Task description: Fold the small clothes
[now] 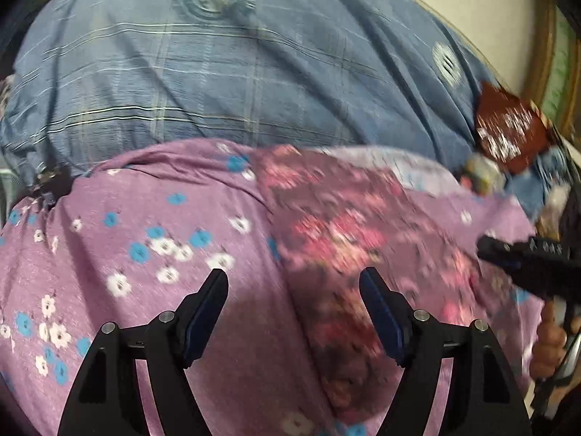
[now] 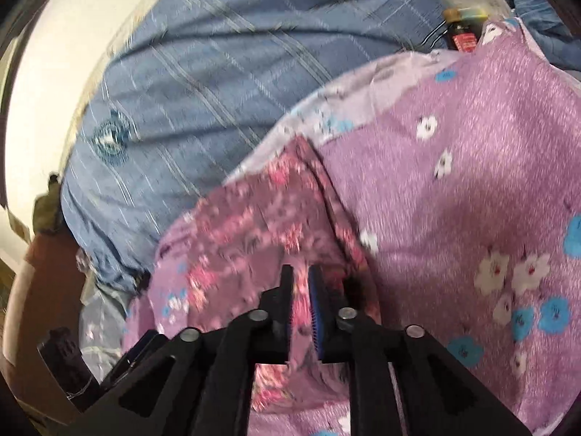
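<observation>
A small mauve garment with pink flowers (image 1: 337,239) lies on a lilac sheet with blue and white flowers (image 1: 152,247). My left gripper (image 1: 294,279) is open and empty, just above the garment's near left edge. My right gripper (image 2: 300,276) is shut on the mauve garment (image 2: 254,232), pinching a fold of its cloth between the fingers. The right gripper also shows at the right edge of the left wrist view (image 1: 508,254). Both views are motion-blurred.
A blue checked bedcover (image 1: 225,72) lies beyond the lilac sheet (image 2: 472,167). A dark red patterned cloth (image 1: 508,134) and small packets (image 2: 468,25) lie at the far right. A pale wall (image 2: 47,83) stands on the left.
</observation>
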Available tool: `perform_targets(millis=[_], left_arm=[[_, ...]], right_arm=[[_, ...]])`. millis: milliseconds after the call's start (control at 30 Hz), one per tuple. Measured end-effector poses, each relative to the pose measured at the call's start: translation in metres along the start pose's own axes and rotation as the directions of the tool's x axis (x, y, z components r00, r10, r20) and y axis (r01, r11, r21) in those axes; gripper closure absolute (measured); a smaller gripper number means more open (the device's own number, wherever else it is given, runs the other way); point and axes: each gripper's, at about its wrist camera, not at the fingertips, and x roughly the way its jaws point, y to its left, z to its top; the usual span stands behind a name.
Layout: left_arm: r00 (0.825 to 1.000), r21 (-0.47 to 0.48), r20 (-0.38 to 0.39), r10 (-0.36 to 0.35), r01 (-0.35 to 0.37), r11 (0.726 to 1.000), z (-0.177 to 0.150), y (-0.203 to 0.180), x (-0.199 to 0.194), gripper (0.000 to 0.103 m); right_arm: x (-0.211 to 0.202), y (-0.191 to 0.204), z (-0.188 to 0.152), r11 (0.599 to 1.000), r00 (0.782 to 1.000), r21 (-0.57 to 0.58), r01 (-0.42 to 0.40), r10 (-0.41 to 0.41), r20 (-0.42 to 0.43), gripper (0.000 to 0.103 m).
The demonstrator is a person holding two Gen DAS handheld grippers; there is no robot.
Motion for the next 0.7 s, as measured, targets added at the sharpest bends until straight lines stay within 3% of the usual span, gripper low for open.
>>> perform_targets(millis=[100, 233, 400, 467, 567, 700], left_arm=[[0.998, -0.072, -0.063, 0.011, -0.016, 0.997, 0.002, 0.015, 0.015, 0.028], [0.993, -0.182, -0.107, -0.054, 0.034, 0.983, 0.004, 0.026, 0.028, 0.028], [0.979, -0.132, -0.169, -0.112, 0.090, 0.987, -0.004, 0.005, 0.044, 0.028], [0.954, -0.055, -0.284, -0.093, 0.081, 0.995, -0.015, -0.011, 0.066, 0.028], [0.966, -0.022, -0.242, -0.089, 0.086, 0.996, -0.012, -0.018, 0.067, 0.031], [0.967, -0.121, -0.184, -0.176, 0.155, 0.980, -0.001, -0.003, 0.059, 0.031]], right_arm=[[0.001, -0.007, 0.007, 0.999, 1.000, 0.029, -0.018, 0.017, 0.020, 0.067], [0.003, -0.013, 0.010, 0.998, 0.999, 0.056, -0.041, 0.040, 0.018, 0.064], [0.021, -0.009, 0.005, 1.000, 0.999, 0.003, -0.015, 0.015, -0.037, 0.065], [0.039, -0.008, 0.001, 0.998, 0.994, -0.033, 0.058, -0.061, -0.093, 0.067], [0.046, -0.008, -0.001, 0.995, 0.990, -0.051, 0.082, -0.087, -0.112, 0.067], [0.025, -0.008, 0.004, 1.000, 0.999, -0.023, 0.012, -0.013, -0.045, 0.064]])
